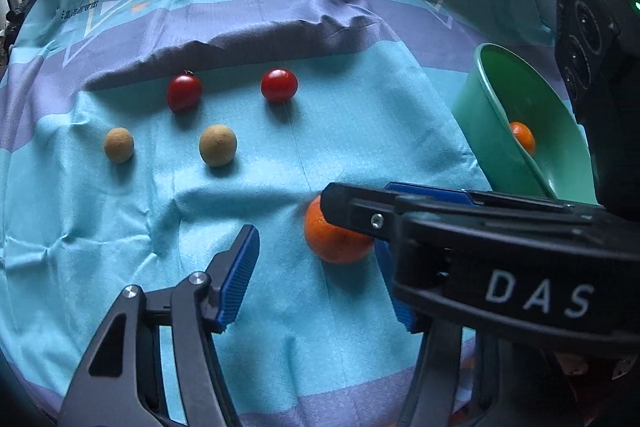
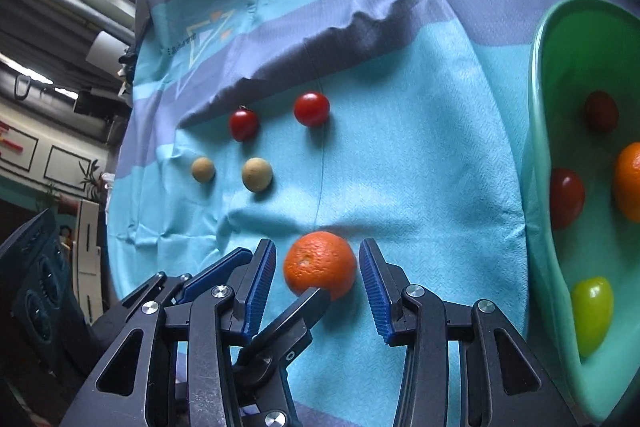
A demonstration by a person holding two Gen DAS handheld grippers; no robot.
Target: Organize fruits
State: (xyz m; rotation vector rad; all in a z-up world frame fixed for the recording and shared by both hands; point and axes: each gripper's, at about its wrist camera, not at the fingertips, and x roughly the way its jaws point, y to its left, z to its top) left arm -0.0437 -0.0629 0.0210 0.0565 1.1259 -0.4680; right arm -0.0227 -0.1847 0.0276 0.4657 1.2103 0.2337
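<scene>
Two hand-held grippers [image 2: 318,285] crowded around one orange [image 2: 320,265] lying near on the bench cloth [image 2: 420,187], both unclenched, neither gripping. Risked colliding, nudging fruit rolling away from green bowl [image 2: 538,155] at right.

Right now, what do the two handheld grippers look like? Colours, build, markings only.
Both match: black skeletal linkage arms with triangular cutouts and silver pivot screws, ending in blue ribbed pads. The left gripper shows them on both fingers, as does the right gripper. The right one's black body carries white letters "DAS" and a green light.
</scene>
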